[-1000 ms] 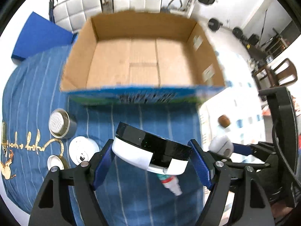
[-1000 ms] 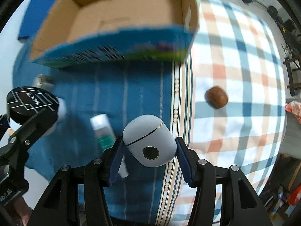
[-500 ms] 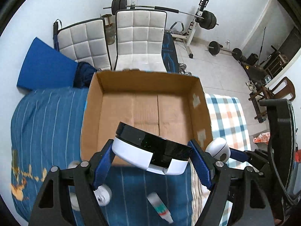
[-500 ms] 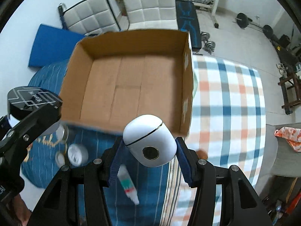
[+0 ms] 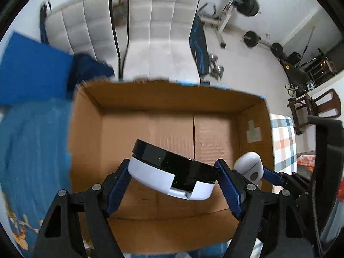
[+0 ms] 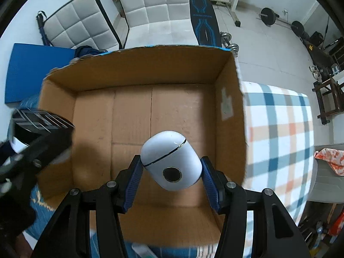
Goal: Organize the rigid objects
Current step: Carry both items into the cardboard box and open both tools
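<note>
My left gripper [image 5: 174,178] is shut on a round white jar with a black lid [image 5: 172,169] and holds it tilted above the open cardboard box [image 5: 86,129]. My right gripper [image 6: 171,172] is shut on a white egg-shaped case [image 6: 172,161] over the same box [image 6: 133,116]. The case also shows at the right of the left wrist view [image 5: 249,167]. The jar and left gripper show blurred at the left of the right wrist view [image 6: 40,120]. The box is empty inside.
The box sits on a blue striped cloth [image 5: 32,139], with a checked cloth [image 6: 279,129] to its right. White padded chairs [image 6: 161,10], a blue mat [image 6: 36,68] and gym weights [image 6: 268,15] lie beyond. A small white tube [image 6: 144,251] lies by the box's near edge.
Both grippers have moved forward and now hang over the inside of the box, holding the same objects. The small items on the blue cloth have dropped out of view.
</note>
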`<state>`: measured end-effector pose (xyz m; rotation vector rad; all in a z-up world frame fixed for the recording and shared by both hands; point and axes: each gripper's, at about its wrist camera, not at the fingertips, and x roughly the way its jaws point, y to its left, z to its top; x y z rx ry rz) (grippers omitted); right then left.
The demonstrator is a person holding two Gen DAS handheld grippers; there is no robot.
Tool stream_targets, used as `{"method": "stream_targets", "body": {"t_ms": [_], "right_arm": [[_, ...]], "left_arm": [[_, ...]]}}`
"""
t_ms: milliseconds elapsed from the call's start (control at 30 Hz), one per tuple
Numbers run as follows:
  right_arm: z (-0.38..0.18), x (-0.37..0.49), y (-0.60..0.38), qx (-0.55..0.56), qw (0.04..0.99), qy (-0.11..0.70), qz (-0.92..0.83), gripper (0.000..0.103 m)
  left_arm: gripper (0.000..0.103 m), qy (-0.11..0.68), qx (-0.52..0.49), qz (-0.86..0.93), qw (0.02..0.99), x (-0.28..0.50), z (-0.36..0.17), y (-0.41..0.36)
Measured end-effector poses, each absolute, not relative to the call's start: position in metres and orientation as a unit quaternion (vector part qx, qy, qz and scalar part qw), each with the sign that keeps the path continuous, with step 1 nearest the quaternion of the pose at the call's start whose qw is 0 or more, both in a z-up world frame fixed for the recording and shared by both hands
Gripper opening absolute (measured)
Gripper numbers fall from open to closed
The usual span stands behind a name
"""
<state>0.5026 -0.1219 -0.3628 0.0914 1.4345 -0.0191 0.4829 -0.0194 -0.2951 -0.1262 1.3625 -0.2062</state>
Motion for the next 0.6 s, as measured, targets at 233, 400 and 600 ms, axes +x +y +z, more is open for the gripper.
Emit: {"method": "stream_targets", "body": {"t_ms": [233, 400, 600], "right_arm": [[-0.408, 0.531, -0.121, 0.024, 0.74, 0.672, -0.013, 0.057], [-0.433, 0.542, -0.125, 0.019, 0.73, 0.683, -0.014, 0.057], [-0.45, 0.554, -0.128, 0.015, 0.724, 0.689, -0.019, 0.057]], "left_arm": [[0.076, 0.704, -0.181, -0.095, 0.68, 0.517, -0.37, -0.004], [0.077, 0.73, -0.239, -0.085, 0.634, 0.533, -0.404, -0.003], [0.077, 0.744, -0.243, -0.075, 0.618, 0.544, -0.422, -0.009]]}}
